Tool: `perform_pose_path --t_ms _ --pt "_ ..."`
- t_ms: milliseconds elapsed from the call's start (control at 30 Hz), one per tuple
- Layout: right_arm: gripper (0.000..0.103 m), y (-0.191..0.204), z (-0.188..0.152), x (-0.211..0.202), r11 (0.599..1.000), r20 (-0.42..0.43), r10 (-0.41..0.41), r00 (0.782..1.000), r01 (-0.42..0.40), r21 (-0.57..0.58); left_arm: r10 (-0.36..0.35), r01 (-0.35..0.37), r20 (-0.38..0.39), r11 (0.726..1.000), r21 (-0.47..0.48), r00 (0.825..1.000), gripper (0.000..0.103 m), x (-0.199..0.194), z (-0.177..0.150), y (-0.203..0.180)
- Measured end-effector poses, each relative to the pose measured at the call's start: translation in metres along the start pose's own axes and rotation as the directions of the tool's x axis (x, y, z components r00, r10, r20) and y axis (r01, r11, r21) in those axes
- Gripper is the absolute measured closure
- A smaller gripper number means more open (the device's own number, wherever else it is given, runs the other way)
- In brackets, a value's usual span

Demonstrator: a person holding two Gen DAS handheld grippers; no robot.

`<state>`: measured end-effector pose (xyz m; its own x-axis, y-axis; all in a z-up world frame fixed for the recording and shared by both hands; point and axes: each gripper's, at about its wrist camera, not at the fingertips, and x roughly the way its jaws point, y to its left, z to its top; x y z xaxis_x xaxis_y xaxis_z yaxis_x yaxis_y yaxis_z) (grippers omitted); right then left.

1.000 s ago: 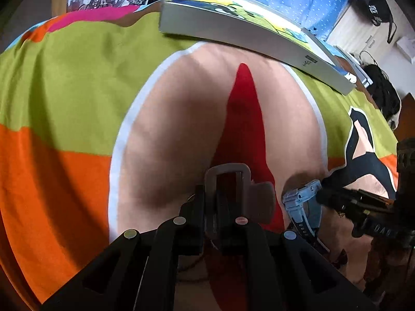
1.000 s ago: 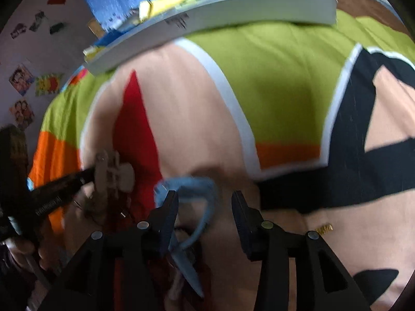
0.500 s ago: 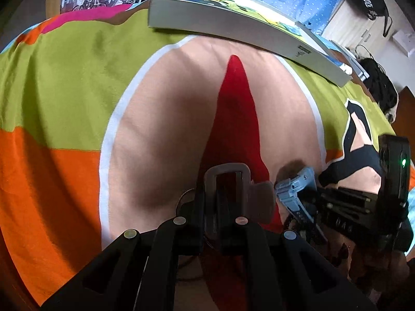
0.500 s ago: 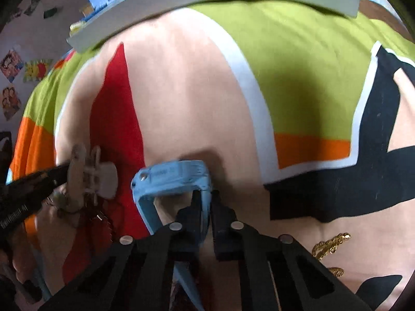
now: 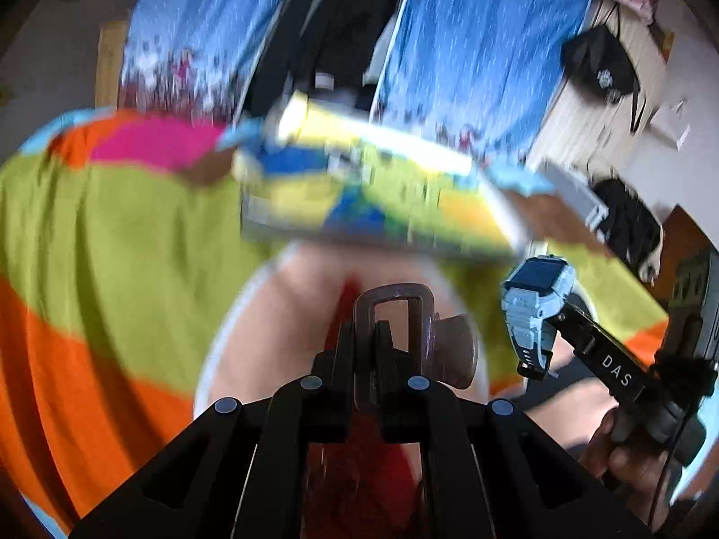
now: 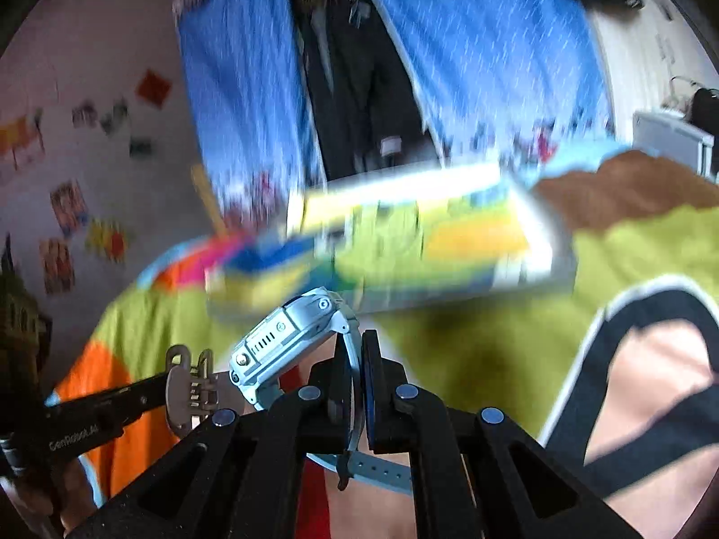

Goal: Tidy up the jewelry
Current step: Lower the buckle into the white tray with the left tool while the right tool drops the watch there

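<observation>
Light-blue watch [image 6: 287, 341] clamped by its strap between the closed fingers of the right tool [image 6: 359, 386], case tipped up and to the left of the fingertips, loose strap end hanging below the jaws. Same watch [image 5: 537, 301] seen from the left wrist view, dark face turned upward, held at the tip of the right tool [image 5: 557, 319], lifted clear of the bedspread [image 5: 112, 233].

Brownish hair claw clip [image 5: 404, 328] pinched between the fingers of the left tool [image 5: 364, 337], loop end poking up past the fingertips, one flared wing jutting to the right. Clip just left of the watch, near but apart. From the right wrist view, the clip [image 6: 191, 388] gripped at the end of the left tool [image 6: 175, 386], teeth visible, just left of the watch case.

Beyond the watch, a flat box with a yellow, green and blue printed top [image 6: 404, 251] lying on the bedspread [image 6: 472, 346], blurred. Hand [image 5: 624, 458] wrapped around the right tool's handle, lower right of the watch. Farther back, blue curtains [image 5: 472, 54], also blurred.
</observation>
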<state>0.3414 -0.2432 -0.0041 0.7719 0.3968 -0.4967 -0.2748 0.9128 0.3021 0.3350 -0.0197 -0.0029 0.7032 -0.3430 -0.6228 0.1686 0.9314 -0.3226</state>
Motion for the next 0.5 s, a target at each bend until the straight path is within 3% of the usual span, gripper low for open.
perform_pose_path --t_ms 67,200,300,500 --pt "0.098 -0.008 0.016 0.009 0.999 0.056 -0.012 0.998 0.010 0.032 0.011 -0.011 0.054 1.000 0.000 0.998 0.098 0.003 0.024 -0.010" --pt "0.098 -0.034 0.039 0.036 0.995 0.067 -0.049 0.997 0.043 0.090 0.059 -0.057 0.083 0.998 -0.017 0.995 0.098 0.033 0.068 -0.019" --pt "0.098 -0.061 0.049 0.059 0.983 0.024 -0.028 0.999 0.023 0.182 0.084 -0.082 0.041 0.996 -0.043 0.996 0.098 0.060 0.084 -0.014" --pt "0.097 -0.078 0.048 0.088 0.981 -0.065 -0.073 0.995 0.083 0.174 0.119 -0.132 -0.117 0.986 -0.102 0.986 0.098 0.117 0.082 0.002"
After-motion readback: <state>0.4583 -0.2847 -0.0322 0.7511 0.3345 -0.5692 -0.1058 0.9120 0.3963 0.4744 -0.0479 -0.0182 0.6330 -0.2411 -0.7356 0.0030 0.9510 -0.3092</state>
